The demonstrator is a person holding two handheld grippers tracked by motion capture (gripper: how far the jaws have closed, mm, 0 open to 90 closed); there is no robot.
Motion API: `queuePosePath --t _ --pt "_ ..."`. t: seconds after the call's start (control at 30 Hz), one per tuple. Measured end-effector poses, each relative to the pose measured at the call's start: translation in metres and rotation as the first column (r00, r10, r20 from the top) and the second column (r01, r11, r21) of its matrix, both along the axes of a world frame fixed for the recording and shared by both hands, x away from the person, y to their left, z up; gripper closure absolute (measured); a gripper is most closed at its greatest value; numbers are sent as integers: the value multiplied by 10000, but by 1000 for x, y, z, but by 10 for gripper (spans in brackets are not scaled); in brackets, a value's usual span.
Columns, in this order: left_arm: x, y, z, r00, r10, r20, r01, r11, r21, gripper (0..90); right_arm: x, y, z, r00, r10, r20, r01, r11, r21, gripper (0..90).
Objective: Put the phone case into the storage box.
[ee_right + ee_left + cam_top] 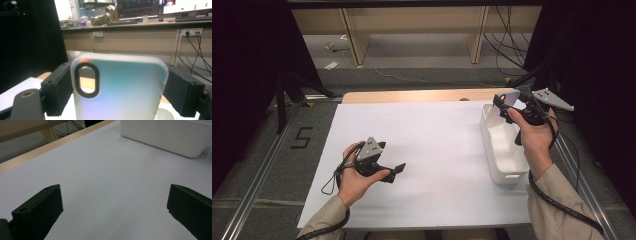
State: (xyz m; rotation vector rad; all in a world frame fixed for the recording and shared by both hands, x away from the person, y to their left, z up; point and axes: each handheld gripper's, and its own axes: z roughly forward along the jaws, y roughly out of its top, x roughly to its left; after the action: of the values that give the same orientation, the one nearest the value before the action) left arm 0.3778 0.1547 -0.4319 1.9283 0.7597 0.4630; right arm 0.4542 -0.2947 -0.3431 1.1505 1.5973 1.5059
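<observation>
A: Right tool (507, 103)?
B: Jaws wide, clamped on a frosted phone case (120, 87), held above the white bin (499, 150).
A: Left tool (399, 169)?
B: Jaws apart, holding nothing, low over the white table (432, 145). Wooden shelving (412, 30) beyond.

The high view is dim and soft, its side edges black, with only the white table sheet (432, 145) lit evenly from above and faint shadows beneath the hands. In the left gripper view the jaws are blurred. In the right gripper view the phone case (120, 87) is hazy.
</observation>
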Motion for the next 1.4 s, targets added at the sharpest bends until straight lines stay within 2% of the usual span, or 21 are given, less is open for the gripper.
queuePosePath --t 1.4 --pt "1 2 -1 9999 98 27 -98 10000 -17 0 3 -16 -2 9985 -554 -40 555 9984 77 179"
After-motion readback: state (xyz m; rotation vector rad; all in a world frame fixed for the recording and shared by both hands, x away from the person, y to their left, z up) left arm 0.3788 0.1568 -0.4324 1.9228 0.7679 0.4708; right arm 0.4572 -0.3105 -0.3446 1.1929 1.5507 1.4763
